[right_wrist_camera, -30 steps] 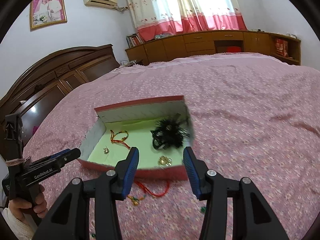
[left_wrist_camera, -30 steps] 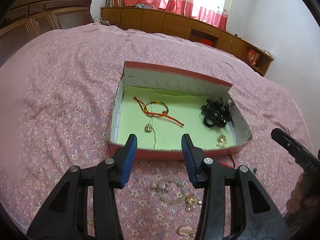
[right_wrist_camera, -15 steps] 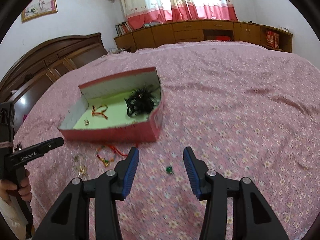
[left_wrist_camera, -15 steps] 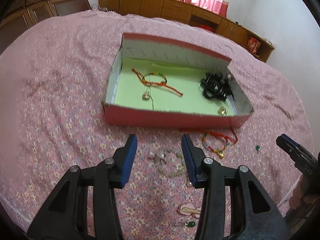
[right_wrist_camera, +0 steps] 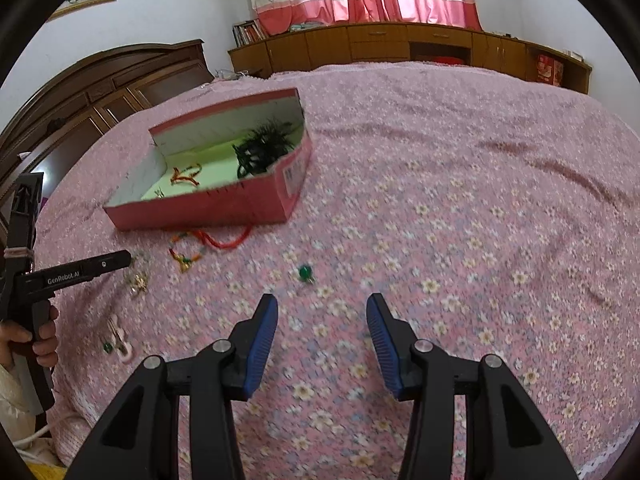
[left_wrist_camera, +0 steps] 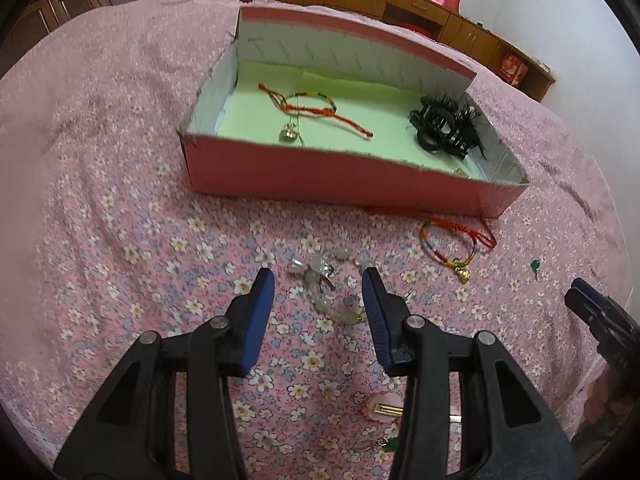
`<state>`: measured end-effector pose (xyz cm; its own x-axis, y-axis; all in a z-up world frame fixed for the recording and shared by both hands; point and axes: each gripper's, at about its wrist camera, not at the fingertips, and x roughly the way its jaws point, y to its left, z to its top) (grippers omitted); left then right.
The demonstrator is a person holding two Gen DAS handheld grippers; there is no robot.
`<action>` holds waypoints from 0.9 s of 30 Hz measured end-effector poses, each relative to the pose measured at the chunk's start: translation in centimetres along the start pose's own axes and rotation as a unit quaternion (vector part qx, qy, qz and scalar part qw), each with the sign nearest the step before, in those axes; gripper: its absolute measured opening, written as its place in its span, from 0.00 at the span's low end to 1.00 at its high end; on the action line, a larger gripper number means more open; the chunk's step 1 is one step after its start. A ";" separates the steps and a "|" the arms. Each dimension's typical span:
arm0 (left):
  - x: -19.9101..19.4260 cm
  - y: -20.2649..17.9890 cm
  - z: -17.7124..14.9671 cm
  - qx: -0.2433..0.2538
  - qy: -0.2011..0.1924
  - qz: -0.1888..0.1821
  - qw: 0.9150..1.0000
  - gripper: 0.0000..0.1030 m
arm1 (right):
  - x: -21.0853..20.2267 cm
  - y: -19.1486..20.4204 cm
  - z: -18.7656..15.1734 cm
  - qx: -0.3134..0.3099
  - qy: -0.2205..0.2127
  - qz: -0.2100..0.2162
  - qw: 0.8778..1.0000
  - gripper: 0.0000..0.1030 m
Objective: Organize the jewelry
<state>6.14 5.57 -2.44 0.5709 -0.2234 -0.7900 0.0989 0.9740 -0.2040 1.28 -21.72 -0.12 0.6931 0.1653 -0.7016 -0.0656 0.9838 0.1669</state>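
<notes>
A pink cardboard box [left_wrist_camera: 328, 176] with a pale green floor sits on the pink floral bedspread [left_wrist_camera: 120, 216]; inside it lie a red braided cord bracelet [left_wrist_camera: 316, 106], a small gold charm [left_wrist_camera: 289, 133] and a black hair claw [left_wrist_camera: 442, 130] at the right end. Just outside the near wall a multicoloured cord bracelet with a gold pendant [left_wrist_camera: 454, 246] lies on the bedspread, with a green-stoned earring [right_wrist_camera: 305, 272] near it. The left gripper [left_wrist_camera: 318, 294] hangs released above a pale bead bracelet [left_wrist_camera: 330, 284], its blue pads apart and gripping nothing; a pink hair clip [left_wrist_camera: 382, 410] lies nearer the camera. The right gripper [right_wrist_camera: 322, 322] is likewise unclenched and empty, over bare bedspread just short of the earring.
</notes>
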 end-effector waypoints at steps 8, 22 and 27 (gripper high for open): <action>0.8 -0.3 -0.4 0.010 -0.003 0.001 1.000 0.22 | 0.8 -0.3 -0.4 0.013 0.008 0.001 1.000 0.48; -0.3 0.4 -0.3 -0.006 -0.011 -0.017 1.000 0.00 | 2.1 0.9 0.0 0.011 0.009 0.014 1.000 0.48; -1.8 0.2 0.1 -0.002 -0.030 -0.018 0.999 0.00 | 3.0 1.4 0.8 0.007 0.008 0.013 1.000 0.48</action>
<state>5.15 6.18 -1.00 0.6143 -0.2550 -0.7468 0.1169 0.9653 -0.2334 3.87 -19.88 -1.45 0.6799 0.1917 -0.7078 -0.0726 0.9781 0.1951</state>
